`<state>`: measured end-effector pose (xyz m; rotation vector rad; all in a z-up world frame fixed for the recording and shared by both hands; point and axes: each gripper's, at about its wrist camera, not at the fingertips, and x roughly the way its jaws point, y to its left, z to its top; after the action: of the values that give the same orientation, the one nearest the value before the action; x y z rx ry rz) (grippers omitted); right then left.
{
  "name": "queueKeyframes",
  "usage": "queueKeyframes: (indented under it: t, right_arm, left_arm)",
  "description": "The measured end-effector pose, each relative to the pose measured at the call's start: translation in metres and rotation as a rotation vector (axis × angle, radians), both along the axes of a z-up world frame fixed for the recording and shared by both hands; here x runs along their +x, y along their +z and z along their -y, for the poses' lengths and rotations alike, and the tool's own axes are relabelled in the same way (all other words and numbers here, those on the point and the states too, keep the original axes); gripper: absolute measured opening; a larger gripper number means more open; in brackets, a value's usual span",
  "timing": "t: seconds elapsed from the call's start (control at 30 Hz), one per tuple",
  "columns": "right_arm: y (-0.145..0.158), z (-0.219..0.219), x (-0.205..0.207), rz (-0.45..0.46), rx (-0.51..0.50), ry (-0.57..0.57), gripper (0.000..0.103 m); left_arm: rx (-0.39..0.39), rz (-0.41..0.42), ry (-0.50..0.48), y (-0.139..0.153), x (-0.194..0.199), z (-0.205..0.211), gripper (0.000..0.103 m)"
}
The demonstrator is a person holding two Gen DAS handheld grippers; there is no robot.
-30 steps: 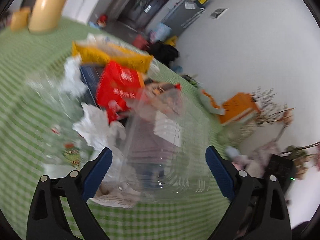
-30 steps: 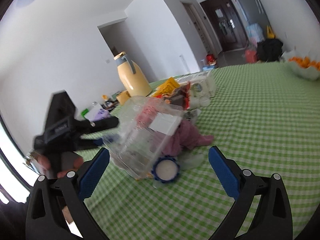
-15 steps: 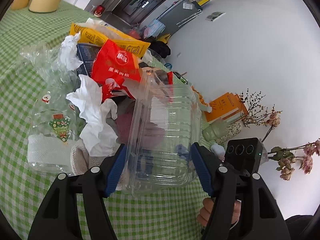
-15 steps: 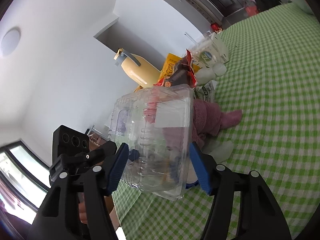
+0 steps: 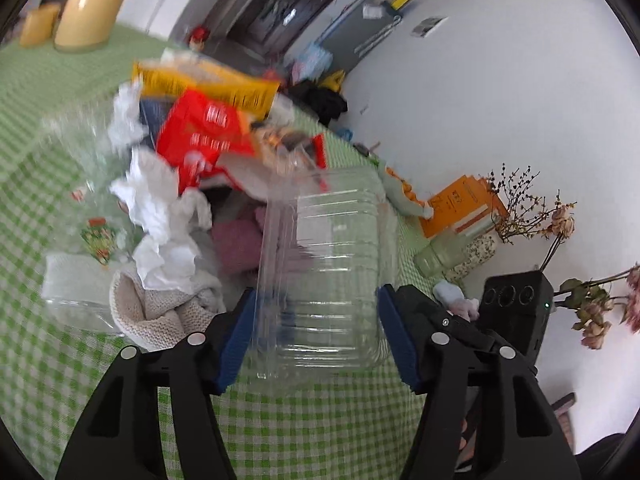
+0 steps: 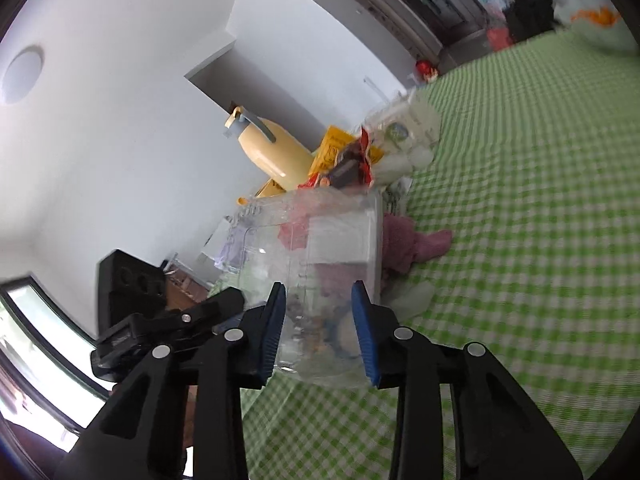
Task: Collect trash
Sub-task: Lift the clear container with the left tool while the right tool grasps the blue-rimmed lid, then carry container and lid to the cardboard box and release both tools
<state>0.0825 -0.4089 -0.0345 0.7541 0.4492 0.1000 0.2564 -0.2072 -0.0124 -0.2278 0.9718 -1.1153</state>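
Clear ribbed plastic jug (image 5: 332,280), crumpled and see-through, was clamped from both sides over the near edge of the green checked tablecloth (image 5: 320,432): left gripper (image 5: 316,338) and right gripper (image 6: 320,328) both squeezing it. Left view alone showed white crumpled tissue (image 5: 160,216) and the red snack wrapper (image 5: 204,136); right view alone showed the jug's blue cap (image 6: 344,338) and the cream yellow thermos's (image 6: 272,152) top.

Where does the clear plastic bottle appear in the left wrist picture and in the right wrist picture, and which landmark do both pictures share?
Left wrist: the clear plastic bottle sits at lower centre, between the left gripper pads.
Right wrist: the bottle is at lower centre-left, between the right gripper pads.
Shared landmark: the yellow thermos, top left in the left view, stands behind the trash pile in the right view.
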Motion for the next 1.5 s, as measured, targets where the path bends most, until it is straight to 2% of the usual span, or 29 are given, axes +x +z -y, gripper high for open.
queueKeyframes:
  t: [0.07, 0.17, 0.23, 0.27, 0.3, 0.33, 0.37, 0.43, 0.53, 0.63, 0.73, 0.87, 0.93, 1.1, 1.2, 1.37, 1.5]
  right_arm:
    - [0.009, 0.001, -0.011, 0.008, -0.051, -0.034, 0.035]
    - [0.016, 0.005, -0.025, -0.020, -0.114, -0.091, 0.036]
    - [0.016, 0.006, -0.023, -0.082, -0.188, -0.125, 0.041]
    - [0.015, 0.002, -0.022, -0.117, -0.232, -0.131, 0.047]
    - [0.013, -0.004, -0.019, -0.156, -0.279, -0.125, 0.058]
    - [0.008, -0.009, -0.013, -0.194, -0.318, -0.113, 0.065]
    - [0.004, -0.017, -0.010, -0.227, -0.347, -0.091, 0.075]
    - [-0.006, -0.031, 0.001, -0.256, -0.378, -0.040, 0.076]
    - [-0.016, -0.052, 0.021, -0.298, -0.449, 0.015, 0.076]
    - [-0.023, -0.067, 0.041, -0.309, -0.459, 0.084, 0.076]
    - [-0.031, -0.070, 0.070, -0.341, -0.475, 0.080, 0.075]
    - [-0.038, -0.064, 0.077, -0.403, -0.440, 0.071, 0.053]
    - [-0.027, -0.066, 0.068, -0.358, -0.442, 0.066, 0.053]
    - [0.045, -0.073, 0.014, -0.177, -0.628, -0.022, 0.053]
    - [0.073, -0.073, 0.001, -0.112, -0.693, -0.078, 0.053]
    - [0.079, -0.071, -0.002, -0.110, -0.693, -0.086, 0.053]
    - [0.079, -0.093, 0.016, -0.093, -0.694, -0.047, 0.053]
  left_arm:
    - [-0.009, 0.042, 0.015, 0.011, -0.005, -0.004, 0.058]
    - [-0.029, 0.125, 0.089, 0.038, -0.015, -0.013, 0.057]
    - [-0.033, 0.248, 0.150, 0.064, -0.024, -0.026, 0.057]
    - [-0.008, 0.327, 0.197, 0.077, -0.031, -0.029, 0.057]
    - [0.035, 0.423, 0.255, 0.089, -0.039, -0.032, 0.057]
    - [0.100, 0.572, 0.332, 0.103, -0.052, -0.035, 0.057]
    - [0.125, 0.628, 0.364, 0.108, -0.057, -0.036, 0.057]
    - [0.176, 0.707, 0.431, 0.118, -0.064, -0.049, 0.057]
    - [0.213, 0.716, 0.509, 0.121, -0.064, -0.073, 0.057]
    - [0.239, 0.701, 0.578, 0.117, -0.062, -0.097, 0.057]
    - [0.268, 0.682, 0.632, 0.109, -0.064, -0.119, 0.057]
    - [0.288, 0.655, 0.681, 0.099, -0.066, -0.146, 0.057]
    - [0.304, 0.659, 0.695, 0.096, -0.067, -0.153, 0.057]
    - [0.298, 0.676, 0.675, 0.096, -0.074, -0.149, 0.057]
    - [0.275, 0.703, 0.661, 0.100, -0.082, -0.142, 0.057]
    - [0.248, 0.705, 0.661, 0.104, -0.094, -0.145, 0.057]
    - [0.270, 0.704, 0.695, 0.102, -0.096, -0.161, 0.057]
